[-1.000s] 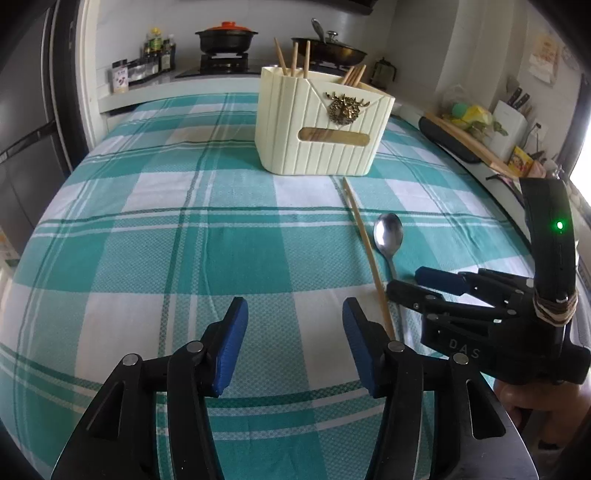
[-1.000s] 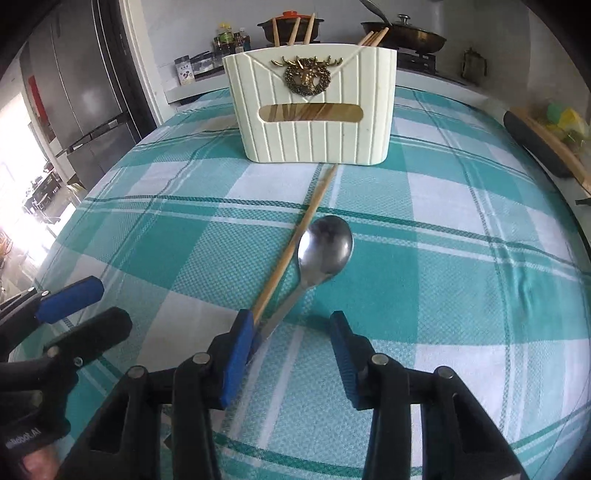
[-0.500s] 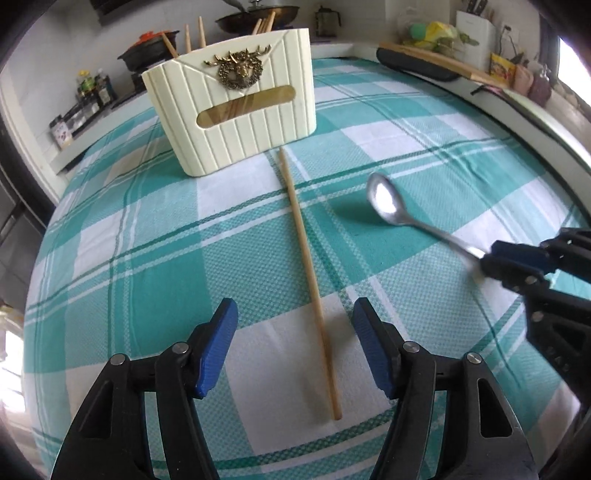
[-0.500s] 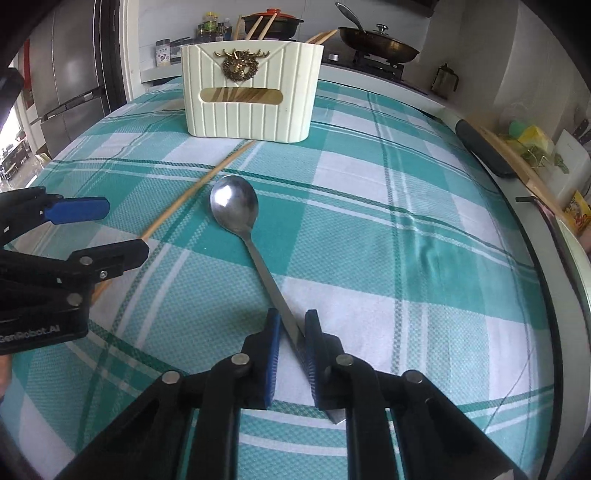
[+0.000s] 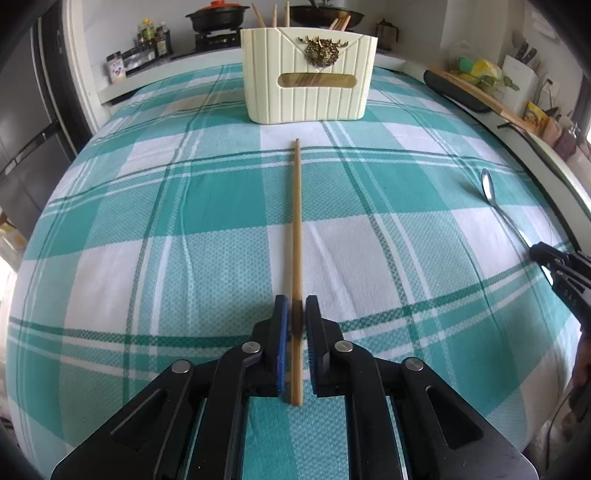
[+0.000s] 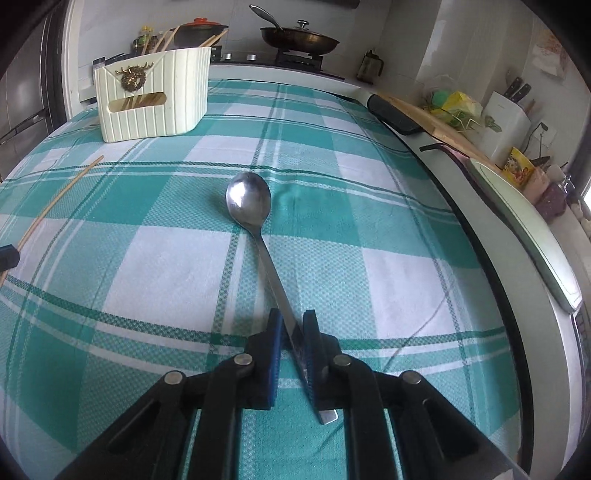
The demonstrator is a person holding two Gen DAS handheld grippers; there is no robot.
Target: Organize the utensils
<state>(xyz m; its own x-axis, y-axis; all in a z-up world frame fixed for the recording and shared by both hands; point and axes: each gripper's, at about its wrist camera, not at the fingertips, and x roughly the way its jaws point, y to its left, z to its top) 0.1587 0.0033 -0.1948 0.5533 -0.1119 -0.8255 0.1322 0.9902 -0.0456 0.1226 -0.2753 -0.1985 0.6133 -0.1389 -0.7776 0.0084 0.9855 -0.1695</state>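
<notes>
My left gripper (image 5: pixel 295 308) is shut on the near end of a wooden chopstick (image 5: pixel 296 221) that points toward the cream utensil holder (image 5: pixel 308 75) at the far side of the table. My right gripper (image 6: pixel 293 323) is shut on the handle of a steel spoon (image 6: pixel 249 201), bowl pointing away. The spoon also shows at the right in the left wrist view (image 5: pixel 489 188), with the right gripper (image 5: pixel 543 258) there. The holder (image 6: pixel 147 99) has several chopsticks standing in it. The chopstick (image 6: pixel 62 197) shows at the left in the right wrist view.
A teal and white checked cloth (image 5: pixel 184 206) covers the table. Behind are a stove with a pot (image 5: pixel 218 16) and pan (image 6: pixel 299 37). A cutting board (image 6: pixel 417 114) and knife block (image 6: pixel 506 118) stand along the right counter.
My left gripper has closed on the chopstick and lined up with it. My right gripper has swung the spoon away to the right, still holding it.
</notes>
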